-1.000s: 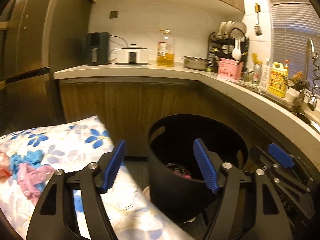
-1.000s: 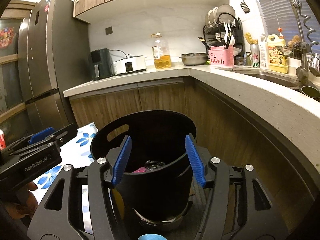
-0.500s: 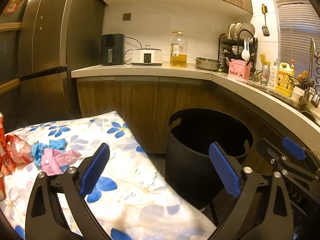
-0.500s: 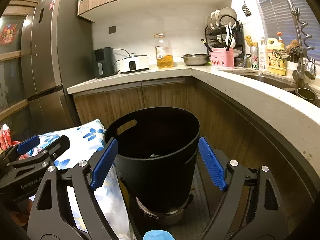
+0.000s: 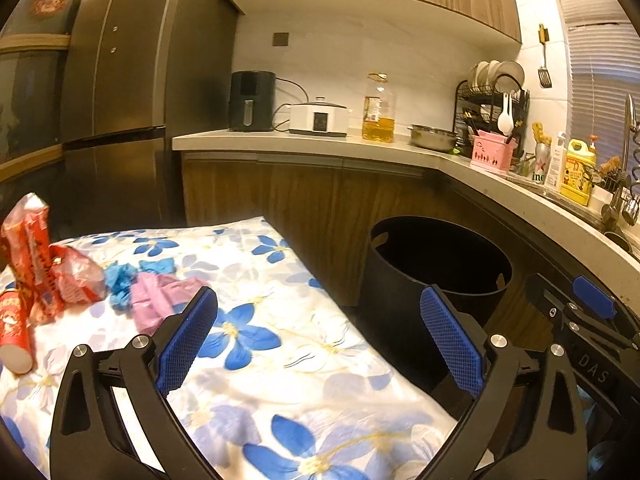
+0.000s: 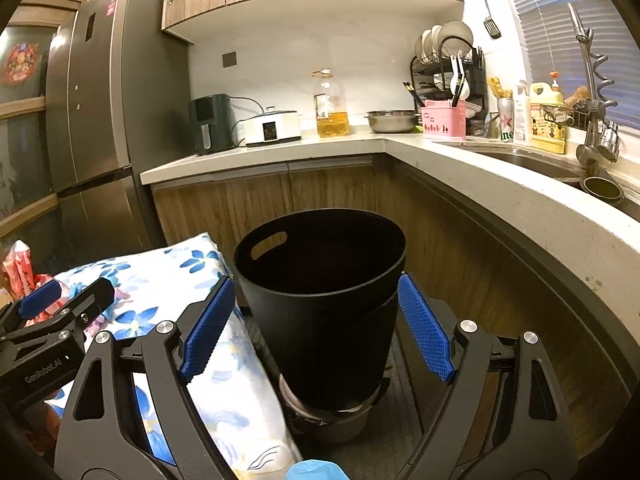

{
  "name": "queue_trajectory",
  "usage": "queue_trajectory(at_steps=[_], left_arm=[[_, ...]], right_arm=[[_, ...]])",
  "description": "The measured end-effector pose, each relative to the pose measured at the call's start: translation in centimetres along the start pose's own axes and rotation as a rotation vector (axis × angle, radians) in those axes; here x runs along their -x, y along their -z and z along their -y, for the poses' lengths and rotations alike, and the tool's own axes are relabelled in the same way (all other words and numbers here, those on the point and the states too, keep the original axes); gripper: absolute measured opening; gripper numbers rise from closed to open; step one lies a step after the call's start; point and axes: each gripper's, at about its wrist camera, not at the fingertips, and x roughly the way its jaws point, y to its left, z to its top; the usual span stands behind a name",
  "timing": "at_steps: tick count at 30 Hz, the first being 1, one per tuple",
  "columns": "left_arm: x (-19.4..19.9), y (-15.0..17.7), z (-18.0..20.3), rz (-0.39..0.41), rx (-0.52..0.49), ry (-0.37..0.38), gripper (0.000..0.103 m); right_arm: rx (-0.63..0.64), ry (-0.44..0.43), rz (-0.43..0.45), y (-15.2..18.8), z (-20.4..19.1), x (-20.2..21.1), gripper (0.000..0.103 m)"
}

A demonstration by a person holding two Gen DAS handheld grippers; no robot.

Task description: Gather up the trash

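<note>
Both grippers have drawn back from the black bin (image 6: 320, 280) since a second ago, and both sets of jaws have spread; the bin mouth, then close under the pads, now sits farther ahead. Left gripper (image 5: 316, 344) has swung toward the flowered cloth (image 5: 256, 344), bringing the trash pile into view.

Trash: a pink wad (image 5: 156, 300) just beyond the left pad, a blue scrap (image 5: 122, 280) touching it, then crumpled red wrappers (image 5: 44, 264) and a red paper cup (image 5: 14, 332) on its side, farther out to the left of the jaws. All lie loose on the cloth, apart from the bin.

Left jaws stand wide with nothing between them, likely readied for the pink wad, the nearest piece. Right gripper (image 6: 316, 328) is also spread wide and empty, the bin's wall straight ahead between its pads but untouched; it probably waits near the drop point.

Bin stands on the floor to the right of the cloth, under the counter (image 6: 500, 200), handle slot facing the table; a short carry. Its contents are not visible from here.

Sink clutter and the oil bottle (image 5: 378, 110) sit well beyond, not involved.
</note>
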Motion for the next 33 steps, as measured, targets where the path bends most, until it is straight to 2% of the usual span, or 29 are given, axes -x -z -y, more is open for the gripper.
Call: queue_trajectory(at_steps=[18,25,33], left_arm=[[3.3,1.9,-6.3,0.004,0.072,-0.121,0.097],[4.1,2.4,-9.3,0.008,0.113,-0.190,0.097],[5.2,3.0,-13.6,0.020,0.164,-0.304,0.097]], right_arm=[[0.026,-0.103,-0.006,1.9,-6.3,0.8,0.082],[0.042,-0.153,-0.026,2.4,-9.2,0.1,0.082],[0.079,-0.227,-0.037,3.2,-13.3,-0.8,0.082]])
